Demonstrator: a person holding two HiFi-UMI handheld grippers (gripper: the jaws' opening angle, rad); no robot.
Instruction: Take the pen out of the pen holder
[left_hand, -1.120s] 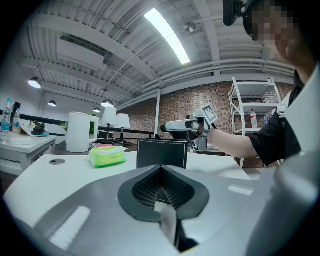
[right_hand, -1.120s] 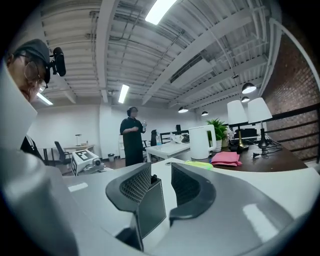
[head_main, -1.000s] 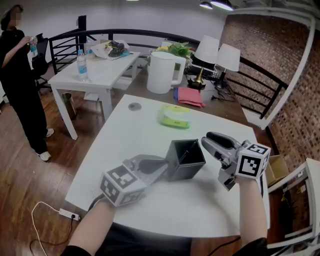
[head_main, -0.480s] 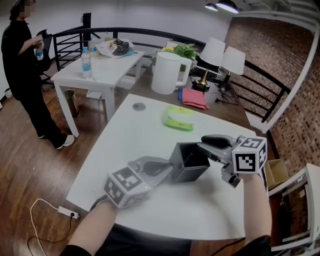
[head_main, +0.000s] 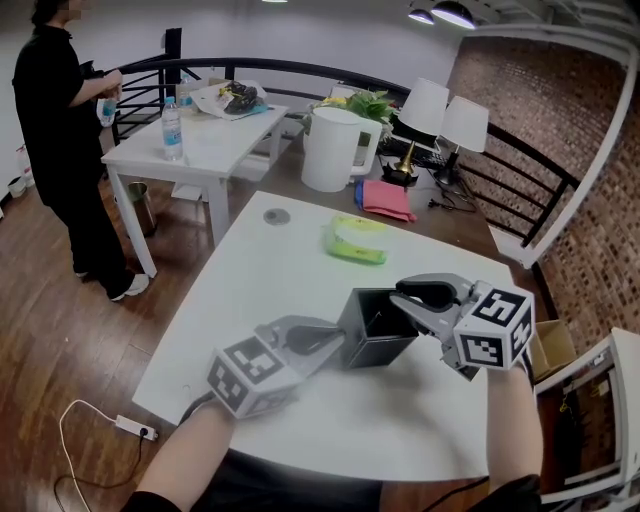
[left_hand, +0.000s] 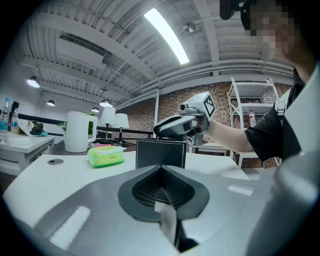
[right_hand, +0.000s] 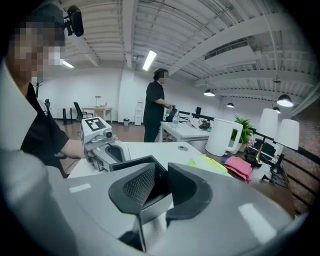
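The left gripper (head_main: 335, 342) reaches in from the pen holder's (head_main: 368, 350) left, low and nearly level, with its tips right against the holder's left wall. In the left gripper view its ribbed pads (left_hand: 145, 187) meet at a point, so the jaws are together with nothing between them. The bare forearm behind it runs back towards the near edge of the table. The right gripper (head_main: 400, 300) comes in from the holder's right, raised to rim height and angled over the opening. Its jaws stand apart, and the right gripper view shows the holder's dark rim just ahead of the gap. Nothing is clamped.

The holder is a black, square, open-topped box. It stands upright on a white table (head_main: 270, 270), between the two grippers. Its inside is too dark to make out the pen.

Beyond the holder, on the same table, lie one green packet (head_main: 355, 240) and one small grey disc (head_main: 276, 216). Farther behind the holder are one white jug (head_main: 330, 150), one pink cloth (head_main: 383, 197) and two white-shaded lamps (head_main: 427, 105) (head_main: 467, 123). Far to the holder's left is a second white table (head_main: 215, 135) with a water bottle (head_main: 172, 125) on it. One person in black (head_main: 65, 150) stands beside that table on the wooden floor (head_main: 50, 340). A brick wall (head_main: 560, 130) rises to the holder's right, behind a black railing (head_main: 520, 150).
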